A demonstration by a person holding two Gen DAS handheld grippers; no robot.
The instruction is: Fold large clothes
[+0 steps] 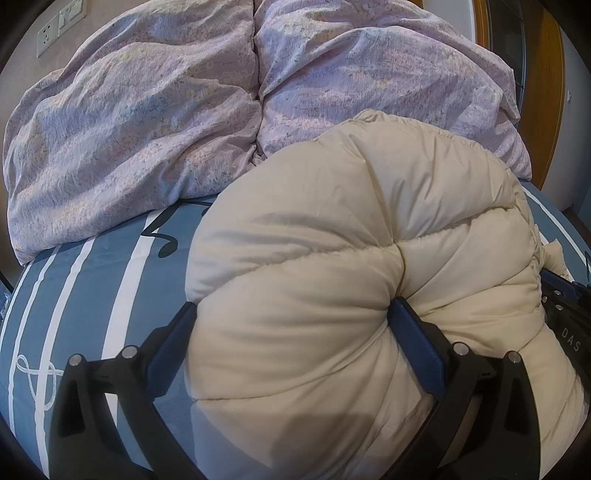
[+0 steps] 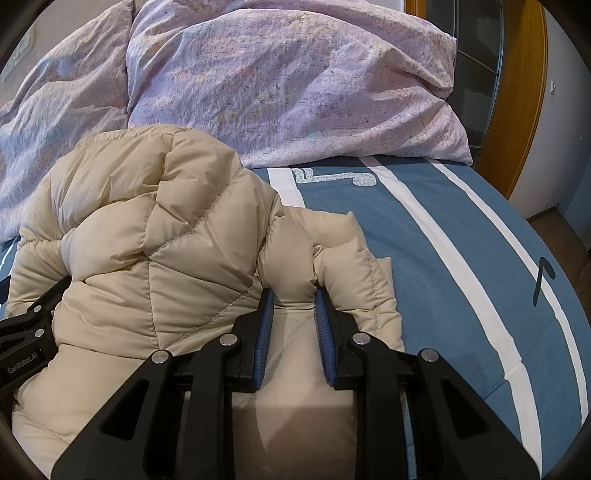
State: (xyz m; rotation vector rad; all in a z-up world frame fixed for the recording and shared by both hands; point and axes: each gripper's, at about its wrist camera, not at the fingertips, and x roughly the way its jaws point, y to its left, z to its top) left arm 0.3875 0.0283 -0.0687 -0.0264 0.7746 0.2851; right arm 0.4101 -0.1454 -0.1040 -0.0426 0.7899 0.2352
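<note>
A beige quilted puffer jacket (image 1: 332, 229) lies bunched on the bed. In the left wrist view, my left gripper (image 1: 291, 314) is shut on a thick bulge of it, and both blue pads dent the padding. The same jacket (image 2: 155, 229) fills the left half of the right wrist view. There my right gripper (image 2: 293, 295) is shut on a narrow fold near the jacket's right edge. The right gripper also shows at the right edge of the left wrist view (image 1: 565, 310), pressed against the jacket. The left gripper shows at the left edge of the right wrist view (image 2: 29, 328).
The bed has a blue sheet (image 2: 461, 258) with white stripes and music notes. A crumpled lilac duvet (image 1: 147, 110) is piled behind the jacket. Wall sockets (image 1: 61, 24) sit at the upper left. A wooden door frame (image 2: 524, 92) and the floor (image 2: 565, 229) lie to the right.
</note>
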